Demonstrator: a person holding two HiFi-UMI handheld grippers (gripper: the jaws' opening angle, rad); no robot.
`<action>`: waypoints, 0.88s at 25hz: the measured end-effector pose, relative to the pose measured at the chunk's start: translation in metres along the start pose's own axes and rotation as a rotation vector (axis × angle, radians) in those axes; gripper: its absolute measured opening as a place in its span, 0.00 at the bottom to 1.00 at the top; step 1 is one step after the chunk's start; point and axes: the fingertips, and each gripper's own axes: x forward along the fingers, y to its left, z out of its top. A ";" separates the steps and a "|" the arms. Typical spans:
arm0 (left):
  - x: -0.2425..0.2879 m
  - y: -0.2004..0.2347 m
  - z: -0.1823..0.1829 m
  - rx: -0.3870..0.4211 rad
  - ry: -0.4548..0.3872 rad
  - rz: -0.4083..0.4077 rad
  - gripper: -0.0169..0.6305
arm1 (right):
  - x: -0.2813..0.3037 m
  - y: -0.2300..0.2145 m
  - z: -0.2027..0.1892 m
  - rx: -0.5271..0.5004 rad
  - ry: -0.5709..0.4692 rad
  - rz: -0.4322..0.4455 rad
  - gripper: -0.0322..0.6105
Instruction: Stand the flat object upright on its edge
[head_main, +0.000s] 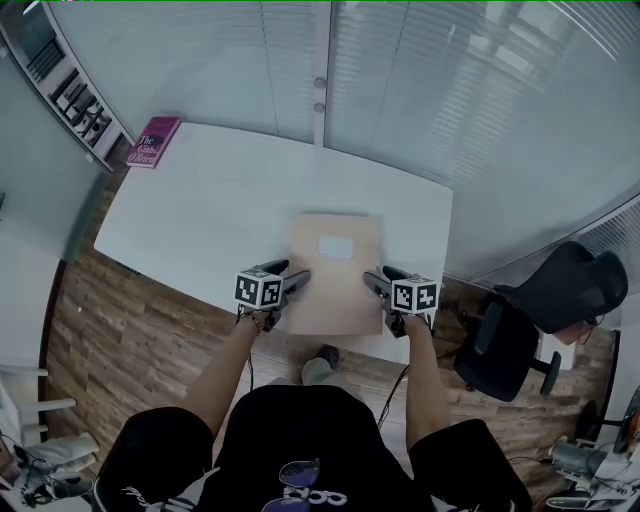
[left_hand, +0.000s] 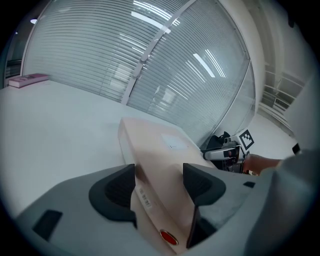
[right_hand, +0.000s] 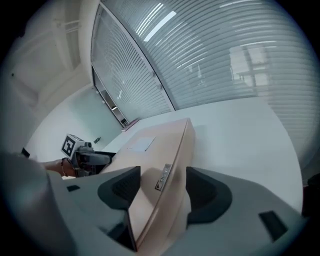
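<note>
- The flat box, beige with a pale label on its upper face, lies broad side up at the near edge of the table, roughly midway along it.
- The left gripper is clenched on the box's near left corner; its own view shows both jaws pressed against the cardboard.
- The right gripper is clamped likewise on the near right corner, the box edge wedged between its jaws.
- Progress, as I judge it: the two-handed hold is made, but the box is not yet on its edge. Tipping it up, settling it and letting go are all left.
- The white tabletop is bare around the box; a pink book sits well apart at the far left corner.
- Beyond are a glass wall with blinds, a wood floor and a black office chair to the right.
</note>
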 end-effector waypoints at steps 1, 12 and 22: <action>0.001 0.001 0.000 -0.005 -0.001 0.001 0.51 | 0.002 -0.001 -0.001 0.009 0.006 0.018 0.49; 0.008 0.008 -0.009 -0.094 -0.003 -0.018 0.51 | 0.011 -0.008 -0.008 0.055 0.041 0.119 0.49; 0.009 0.008 -0.010 -0.123 0.027 -0.025 0.51 | 0.013 -0.007 -0.009 0.062 0.042 0.149 0.48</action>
